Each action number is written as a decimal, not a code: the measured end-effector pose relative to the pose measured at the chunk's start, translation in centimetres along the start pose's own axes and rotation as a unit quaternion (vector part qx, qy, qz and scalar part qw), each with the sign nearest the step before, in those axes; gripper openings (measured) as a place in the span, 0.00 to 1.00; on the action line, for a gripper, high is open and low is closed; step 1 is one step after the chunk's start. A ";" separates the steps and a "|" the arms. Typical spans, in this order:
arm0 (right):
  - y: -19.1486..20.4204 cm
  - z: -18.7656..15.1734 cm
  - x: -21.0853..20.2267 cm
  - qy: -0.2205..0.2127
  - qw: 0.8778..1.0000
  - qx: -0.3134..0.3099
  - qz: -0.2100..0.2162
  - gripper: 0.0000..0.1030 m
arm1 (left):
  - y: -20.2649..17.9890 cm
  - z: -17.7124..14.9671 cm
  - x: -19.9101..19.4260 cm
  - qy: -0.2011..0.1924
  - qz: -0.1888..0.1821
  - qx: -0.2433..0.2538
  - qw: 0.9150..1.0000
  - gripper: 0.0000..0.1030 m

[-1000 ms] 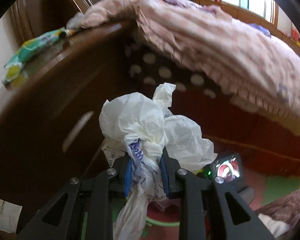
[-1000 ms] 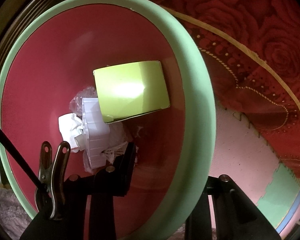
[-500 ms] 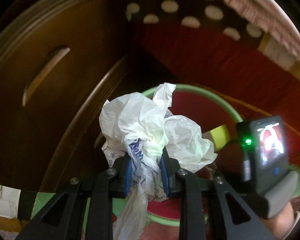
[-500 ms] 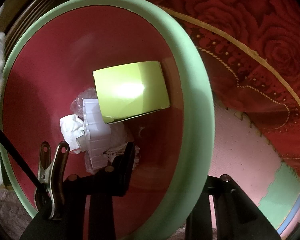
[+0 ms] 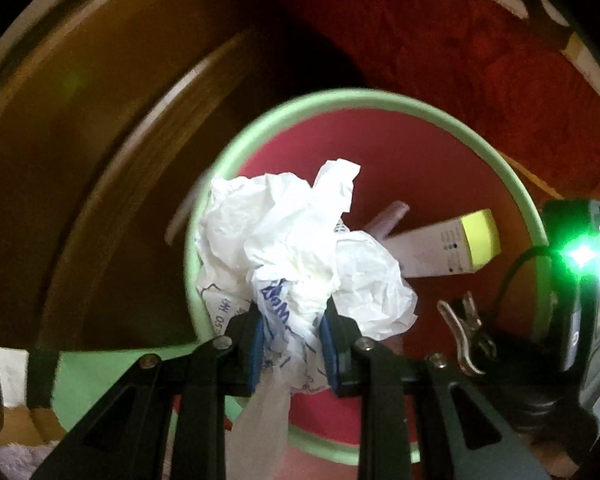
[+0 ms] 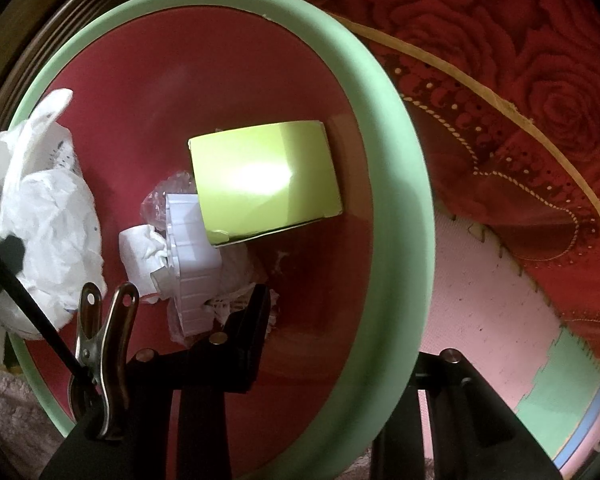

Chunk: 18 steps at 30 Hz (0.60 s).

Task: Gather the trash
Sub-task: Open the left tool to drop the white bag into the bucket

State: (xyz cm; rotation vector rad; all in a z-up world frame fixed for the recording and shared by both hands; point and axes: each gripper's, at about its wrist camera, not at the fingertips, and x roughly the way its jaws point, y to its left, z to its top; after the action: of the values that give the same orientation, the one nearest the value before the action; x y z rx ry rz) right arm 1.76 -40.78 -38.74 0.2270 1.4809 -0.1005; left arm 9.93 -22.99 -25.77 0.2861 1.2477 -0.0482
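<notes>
Wood of a dark brown cabinet fills the left of the left wrist view. At the centre, the left gripper pinches a crumpled white plastic bag between its blue pads, the bag bulging above the fingers and a tail hanging below them. The bag hovers over the left side of a bin with a pale green rim and red inside. To the right, inside the bin, lies a white and yellow-green box, and a metal clip shows lower right. In the right wrist view the same bag enters from the left edge over the bin's rim; the box and white scraps rest at the bottom. The right gripper straddles the rim, jaws clamped on it, one finger inside the bin. Red rose-patterned cloth covers the right.
</notes>
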 end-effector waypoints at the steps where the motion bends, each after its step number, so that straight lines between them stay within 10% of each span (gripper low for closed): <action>1: 0.1 0.0 0.2 0.000 1.000 0.000 0.000 0.31 | -0.1 -0.1 0.4 0.008 -0.002 -0.002 1.000 0.24; 18: 0.6 0.2 0.7 -0.001 1.000 -0.003 0.000 0.31 | 0.5 0.3 1.6 0.033 -0.011 -0.009 0.999 0.34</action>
State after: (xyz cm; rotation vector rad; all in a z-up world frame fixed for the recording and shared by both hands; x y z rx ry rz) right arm 2.11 -40.20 -39.33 0.2230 1.4794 -0.0957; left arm 10.82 -22.40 -27.10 0.2597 1.3168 -0.0474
